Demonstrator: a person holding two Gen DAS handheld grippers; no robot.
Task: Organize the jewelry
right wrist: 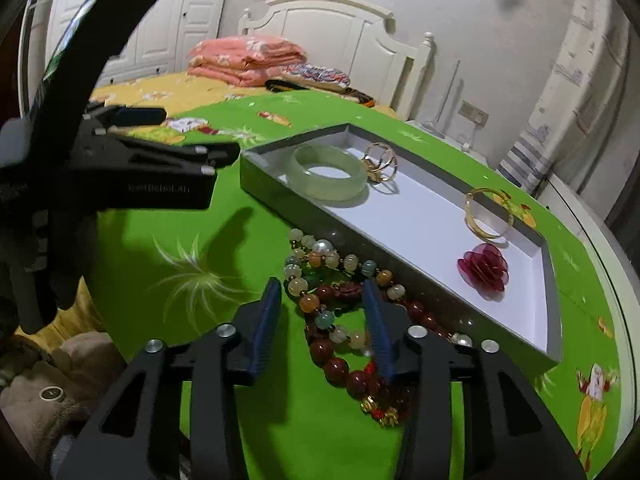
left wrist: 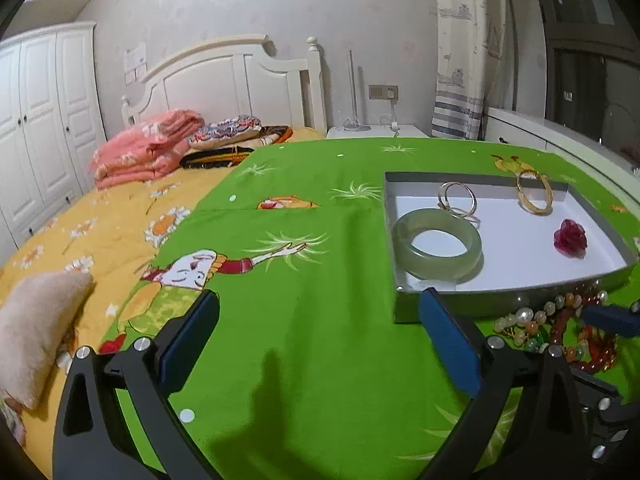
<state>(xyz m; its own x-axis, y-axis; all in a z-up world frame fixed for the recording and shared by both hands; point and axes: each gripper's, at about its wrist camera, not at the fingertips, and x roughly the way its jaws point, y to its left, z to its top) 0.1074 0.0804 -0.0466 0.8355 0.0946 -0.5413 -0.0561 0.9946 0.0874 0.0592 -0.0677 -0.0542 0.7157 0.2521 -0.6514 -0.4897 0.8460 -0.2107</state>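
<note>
Both open: left gripper (left wrist: 320, 332) over bare green cloth (left wrist: 312, 280), lower centre; right gripper (right wrist: 322, 312) straddling beads (right wrist: 340, 304) against tray (right wrist: 280, 192) edge.

Green cartoon-print cloth (left wrist: 304, 320) spread over a yellow flowered bedsheet (left wrist: 104, 224). Folded pink quilt (left wrist: 144, 152) and patterned pillows (left wrist: 228, 130) stacked at the white headboard (left wrist: 236, 80). White wardrobe (left wrist: 40, 120) along the left wall. Beige plush cushion (left wrist: 36, 328) at the near left. Printed curtain (left wrist: 460, 48) and wall socket (left wrist: 383, 91) beyond the white nightstand (left wrist: 376, 133).
</note>
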